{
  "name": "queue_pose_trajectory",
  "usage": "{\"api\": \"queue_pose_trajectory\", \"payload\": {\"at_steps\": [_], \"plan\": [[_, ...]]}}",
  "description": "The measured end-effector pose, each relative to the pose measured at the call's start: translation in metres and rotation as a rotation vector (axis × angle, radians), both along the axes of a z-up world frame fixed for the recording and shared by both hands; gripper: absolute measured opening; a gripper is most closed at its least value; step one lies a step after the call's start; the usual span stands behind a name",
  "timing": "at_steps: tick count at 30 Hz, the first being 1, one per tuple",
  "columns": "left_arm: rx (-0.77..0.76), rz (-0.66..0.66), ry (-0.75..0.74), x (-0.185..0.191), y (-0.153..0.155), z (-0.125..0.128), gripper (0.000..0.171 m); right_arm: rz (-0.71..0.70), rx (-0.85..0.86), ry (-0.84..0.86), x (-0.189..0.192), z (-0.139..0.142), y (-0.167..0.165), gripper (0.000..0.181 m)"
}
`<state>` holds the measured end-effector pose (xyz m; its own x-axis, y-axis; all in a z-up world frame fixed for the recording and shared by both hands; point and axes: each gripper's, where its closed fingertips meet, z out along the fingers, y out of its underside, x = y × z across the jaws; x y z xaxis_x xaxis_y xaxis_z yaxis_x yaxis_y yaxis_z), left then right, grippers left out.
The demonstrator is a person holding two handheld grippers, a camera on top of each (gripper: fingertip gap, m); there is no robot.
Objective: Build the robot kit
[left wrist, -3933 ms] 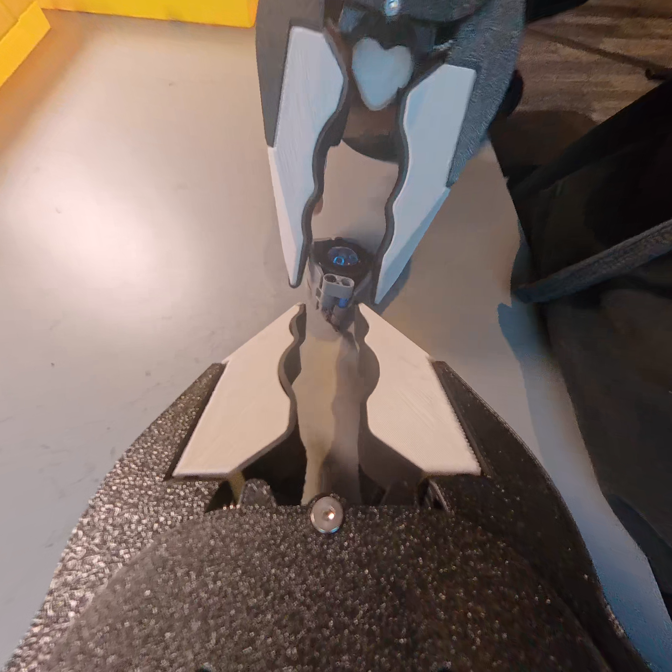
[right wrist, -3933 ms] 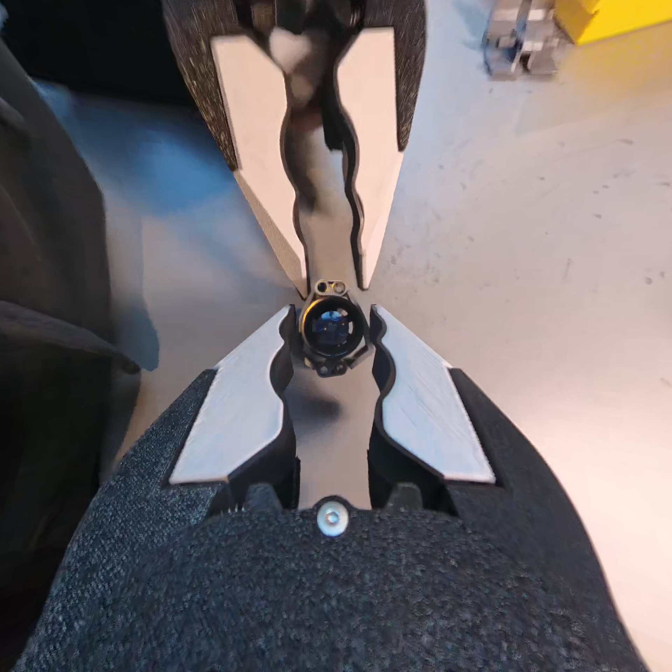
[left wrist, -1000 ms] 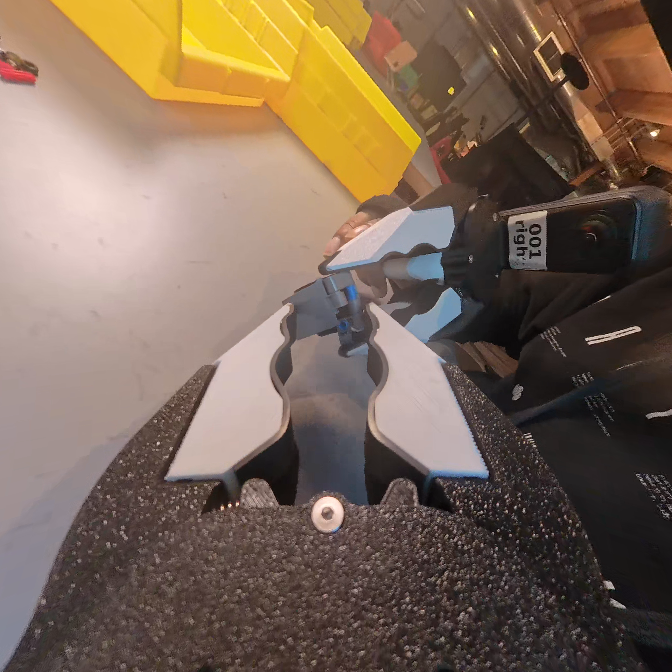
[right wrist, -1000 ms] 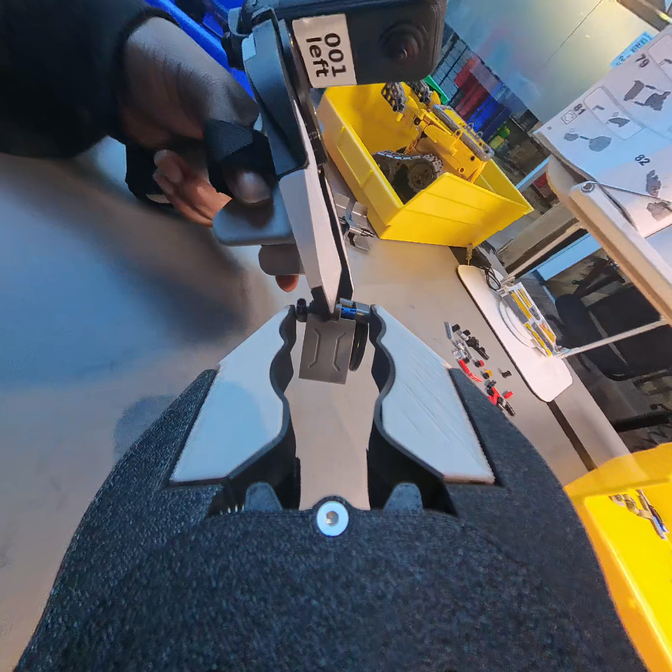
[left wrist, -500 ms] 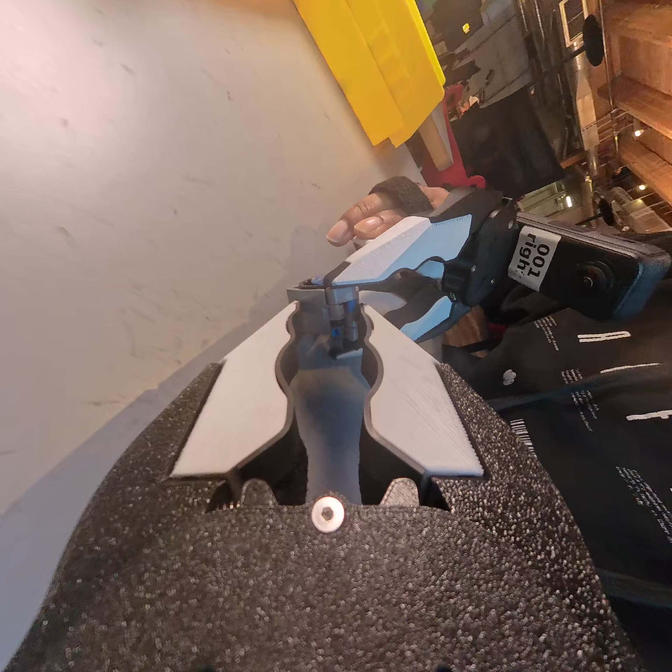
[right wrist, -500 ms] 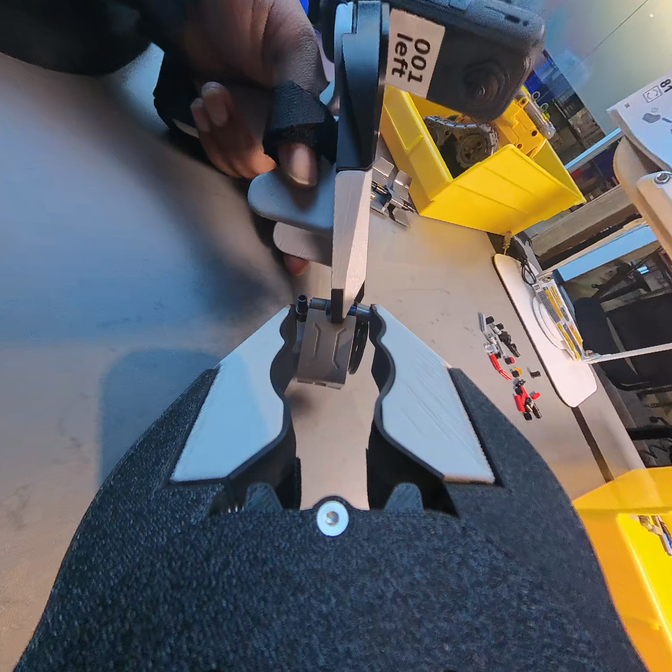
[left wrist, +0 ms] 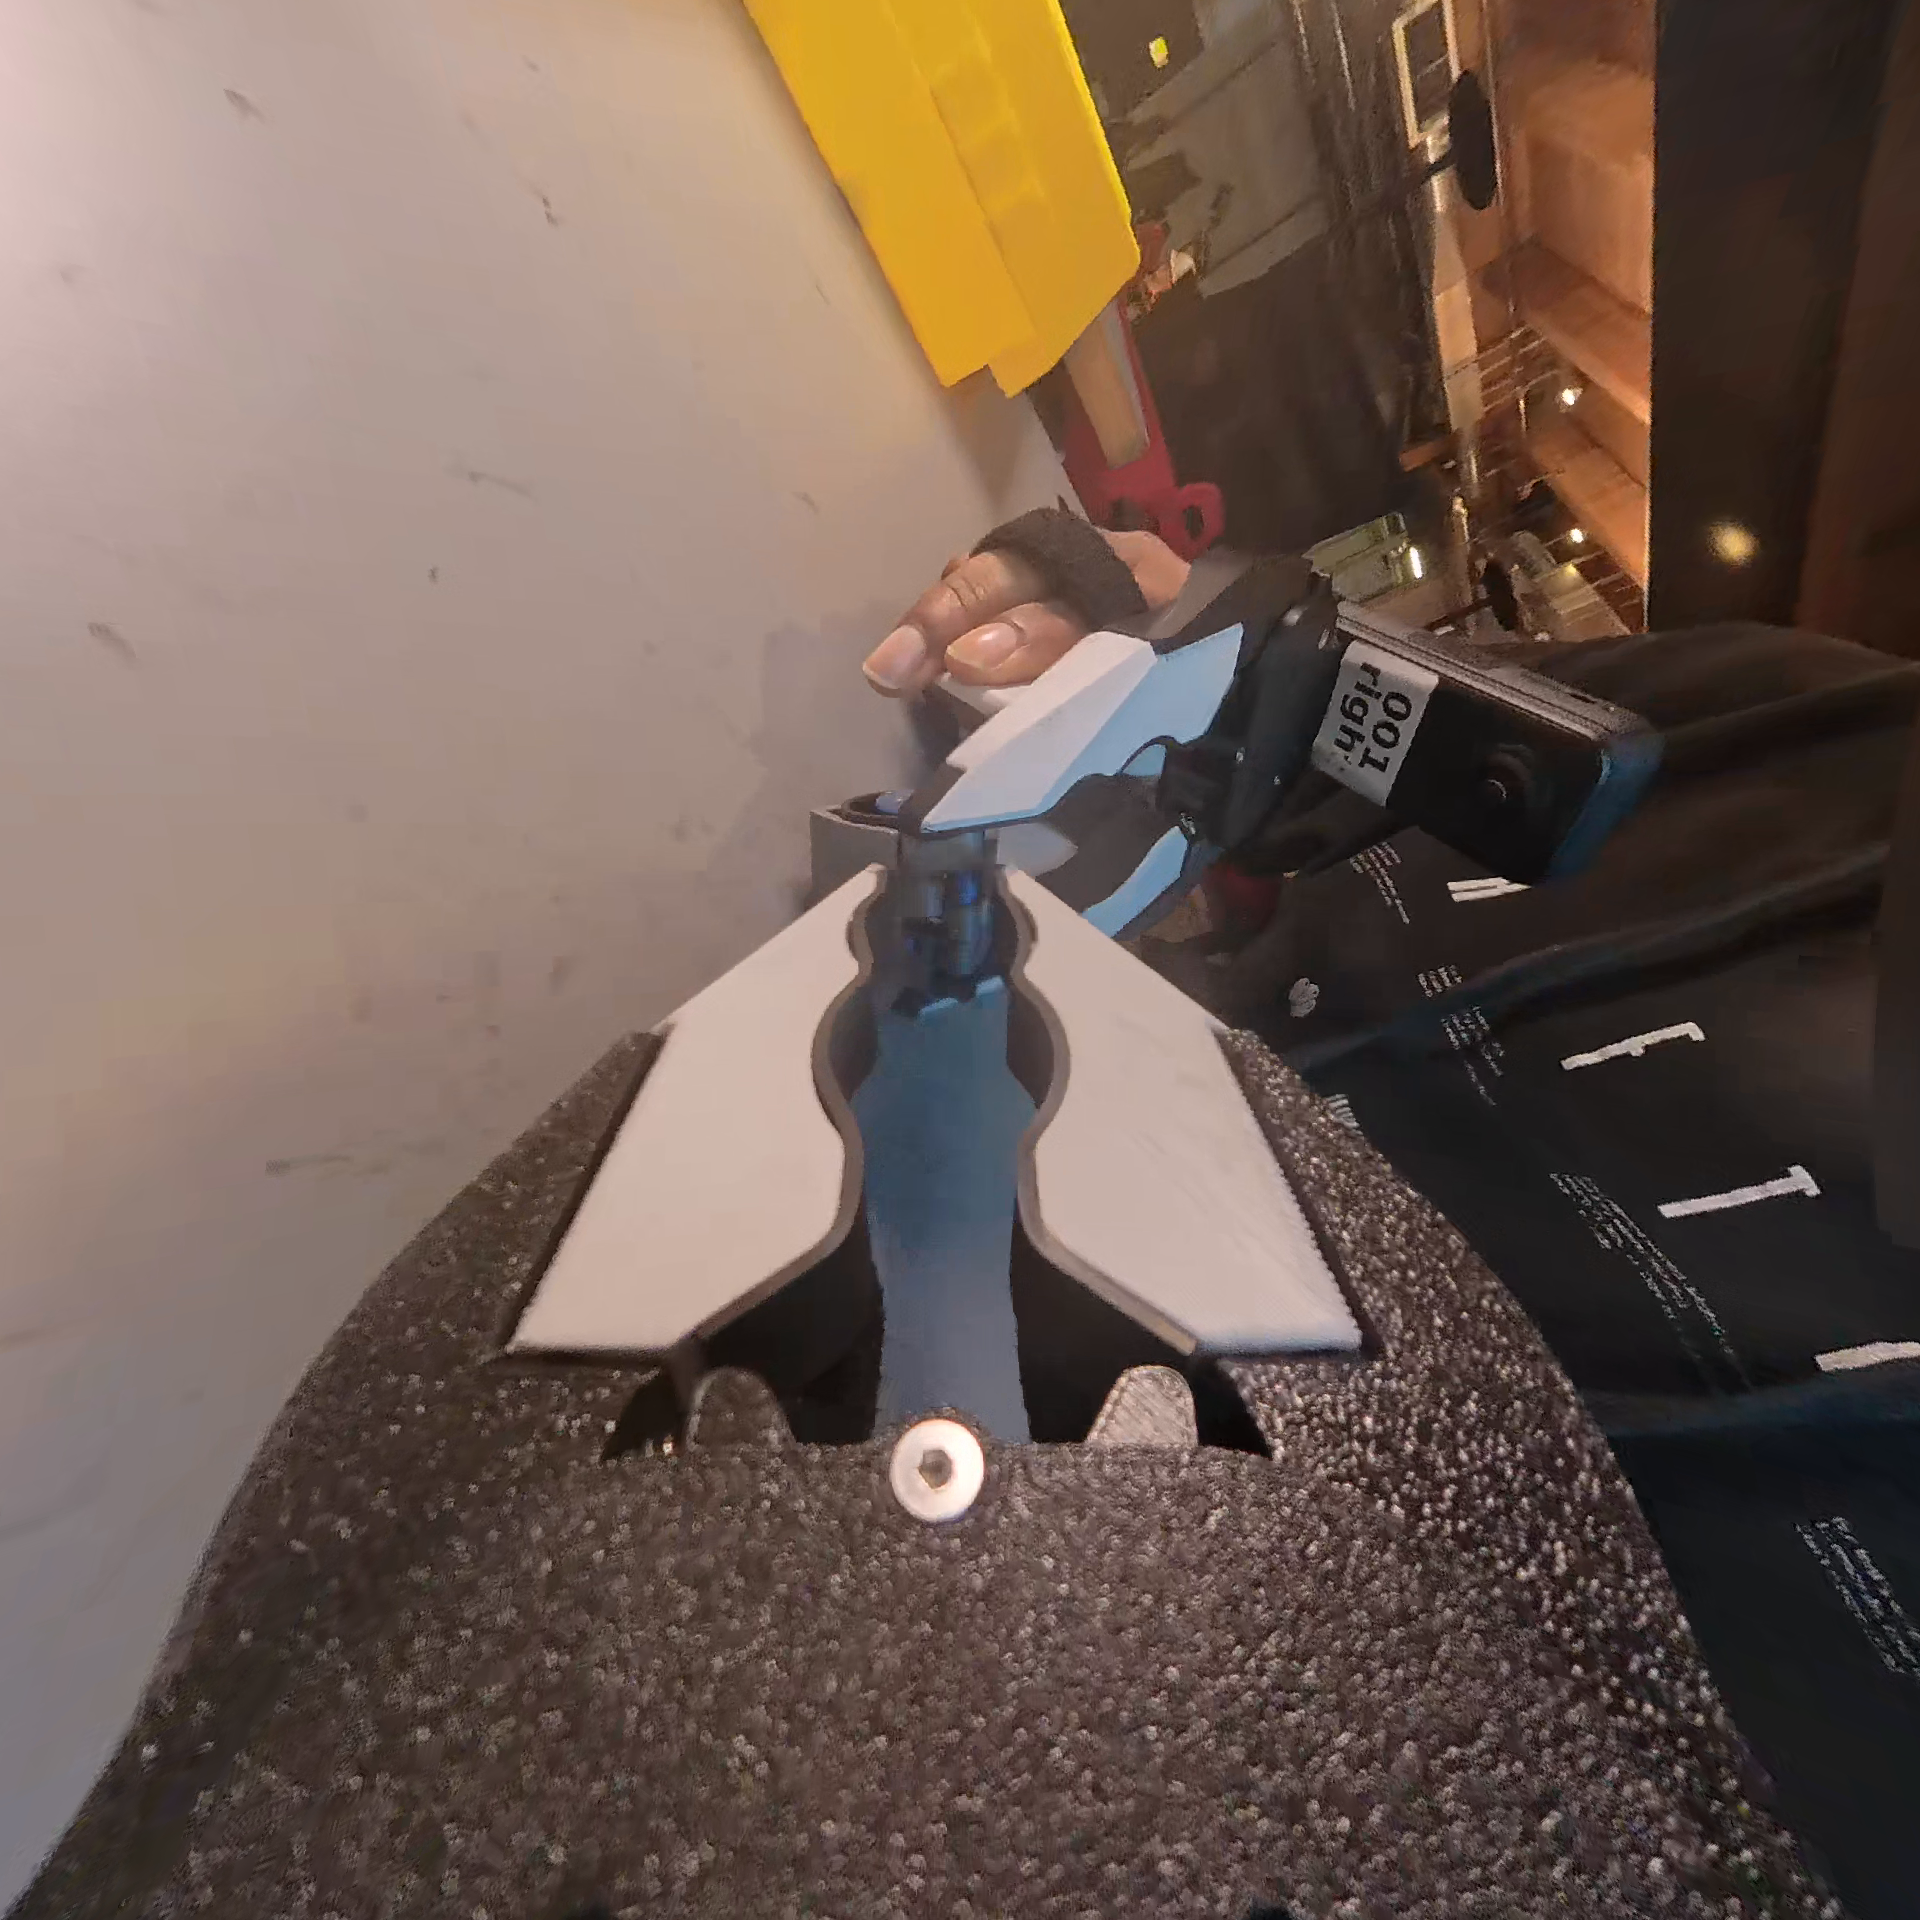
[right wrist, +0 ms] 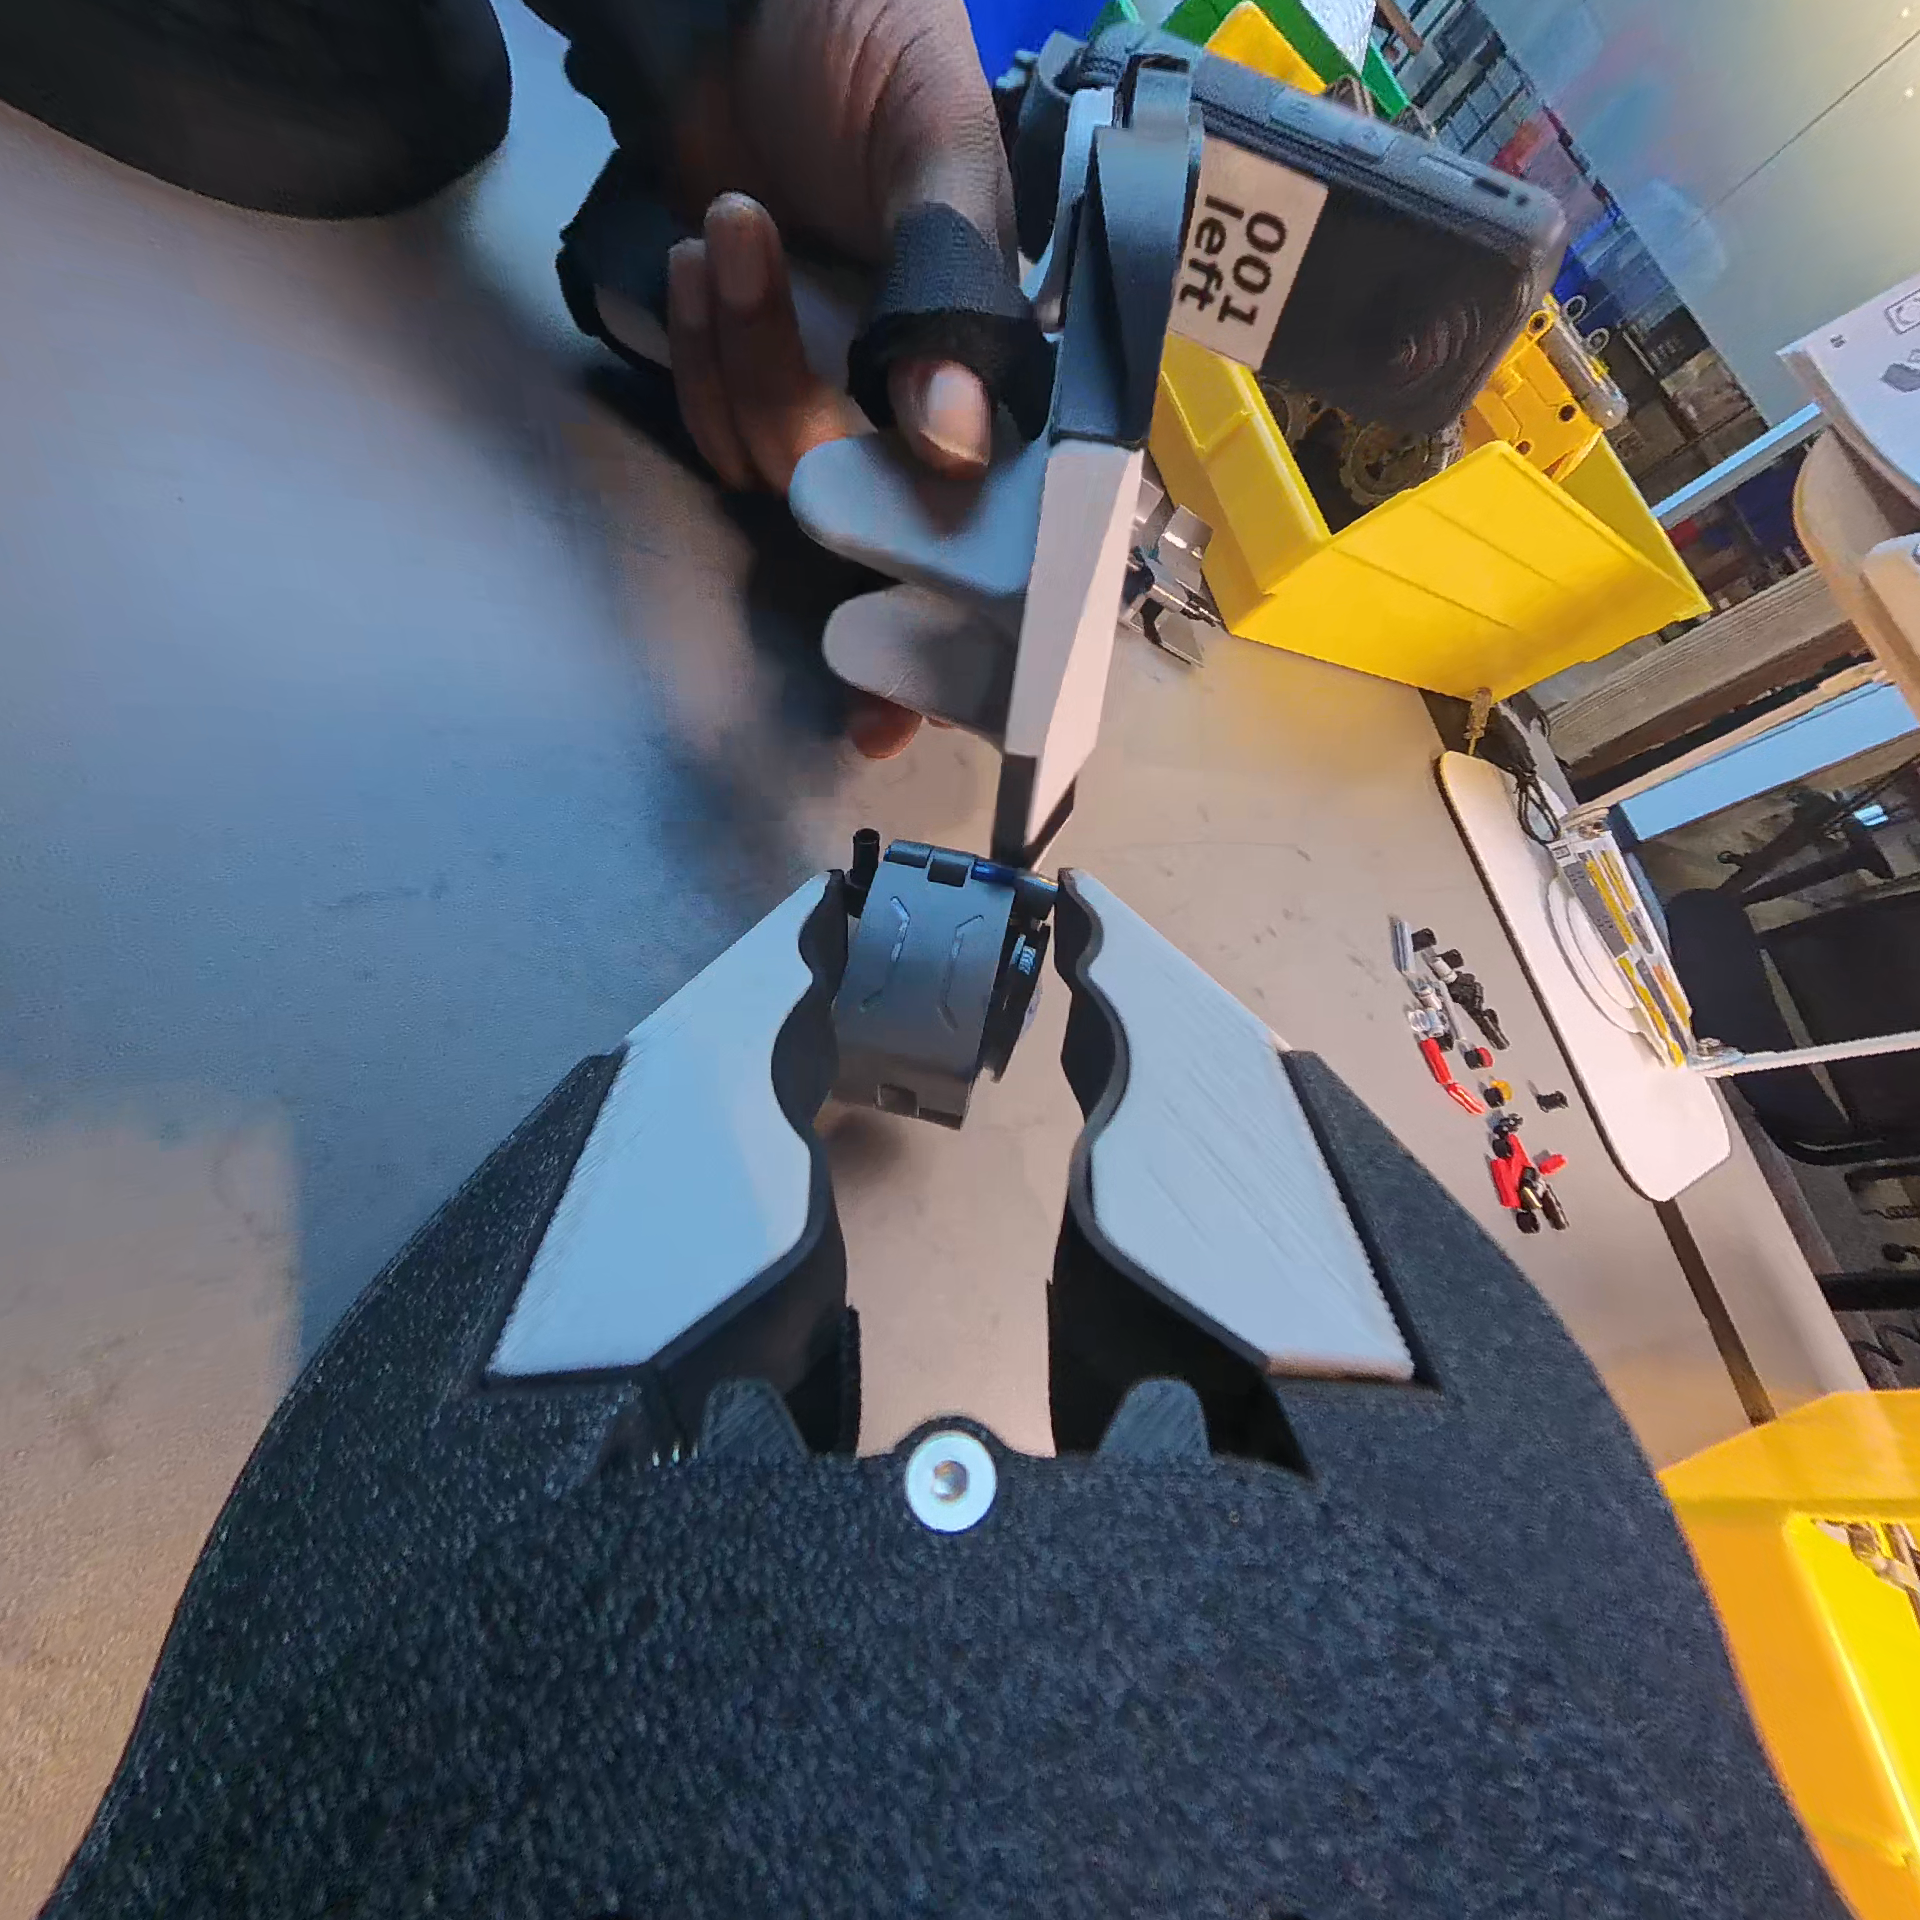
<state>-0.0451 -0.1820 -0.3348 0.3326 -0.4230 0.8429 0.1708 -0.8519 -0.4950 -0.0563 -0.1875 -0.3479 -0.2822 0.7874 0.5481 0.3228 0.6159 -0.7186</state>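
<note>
Right wrist view: a small grey brick assembly (right wrist: 920,997) is clamped between the tips of the right gripper (right wrist: 943,909) at frame centre, above the table (right wrist: 312,727). Its long axis runs along the fingers, slightly tilted, with a black pin (right wrist: 861,844) at its far upper-left corner. The left gripper (right wrist: 1029,842) comes down from the upper frame, its tip touching the assembly's far edge; whether it grips cannot be told. A yellow bin (right wrist: 1455,561) sits upper right.

Left wrist view: the left gripper (left wrist: 943,883) is seen narrowed about the assembly (left wrist: 940,925).

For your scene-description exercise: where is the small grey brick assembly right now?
In the right wrist view the grey brick assembly sits centre frame, clamped in the right gripper, with the left gripper pinching its top edge.
</note>
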Motion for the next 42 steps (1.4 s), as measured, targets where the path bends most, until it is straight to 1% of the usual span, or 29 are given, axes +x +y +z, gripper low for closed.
{"api": "queue_pose_trajectory", "payload": {"at_steps": [1,2,3,13,17,18,20,25,26,27,28,30,32,35,37,38,40,42], "plan": [[-0.004,-0.006,-0.01,0.001,-0.001,0.001,0.022,0.0,-0.005,-0.003,0.0,0.0,0.0,0.039],[-0.002,-0.004,-0.008,0.0,0.0,0.0,0.022,0.001,-0.007,-0.004,0.0,0.0,0.0,0.039],[0.003,0.004,0.011,0.0,0.001,-0.003,0.017,0.001,-0.006,-0.004,0.0,0.0,0.0,0.039],[0.047,-0.049,0.072,0.003,0.0,-0.007,0.018,0.005,-0.026,-0.017,0.0,-0.002,0.0,0.039],[0.044,-0.074,0.093,0.005,-0.002,-0.01,0.015,0.012,-0.002,-0.033,0.001,-0.005,-0.001,0.037],[0.041,-0.08,0.109,0.005,-0.002,-0.012,0.011,0.017,0.005,-0.05,0.002,-0.008,-0.001,0.037],[0.056,-0.099,0.169,0.007,-0.003,-0.017,0.011,0.025,0.039,-0.053,0.003,-0.011,-0.003,0.035],[0.083,-0.081,0.195,0.005,-0.001,-0.016,0.012,0.017,0.025,-0.055,0.002,-0.01,0.0,0.036],[0.094,-0.079,0.19,0.004,-0.001,-0.015,0.012,0.01,0.013,-0.053,0.002,-0.009,0.002,0.036],[0.107,-0.086,0.174,0.004,-0.002,-0.011,0.018,0.0,-0.003,-0.043,0.002,-0.007,0.004,0.036],[0.13,-0.069,0.163,0.001,-0.001,-0.007,0.025,-0.007,-0.03,-0.011,0.002,0.0,0.008,0.036],[0.205,-0.001,0.119,-0.005,0.004,0.008,0.033,-0.027,-0.134,0.045,0.003,0.015,0.015,0.037],[0.238,0.059,0.05,-0.007,0.007,0.023,0.037,-0.03,-0.231,0.087,0.003,0.026,0.02,0.037],[0.239,0.121,0.015,-0.001,0.013,0.03,0.041,-0.018,-0.354,0.158,0.003,0.044,0.021,0.038],[0.189,0.134,-0.024,0.008,0.015,0.03,0.041,-0.03,-0.322,0.156,0.002,0.043,0.023,0.037],[0.166,0.14,-0.012,0.013,0.016,0.026,0.04,-0.025,-0.29,0.165,0.002,0.043,0.021,0.037],[0.15,0.131,-0.01,0.022,0.016,0.023,0.035,-0.025,-0.256,0.163,0.002,0.044,0.018,0.037],[0.139,0.15,-0.025,0.025,0.017,0.025,0.034,-0.033,-0.233,0.167,0.004,0.046,0.02,0.036]]}}
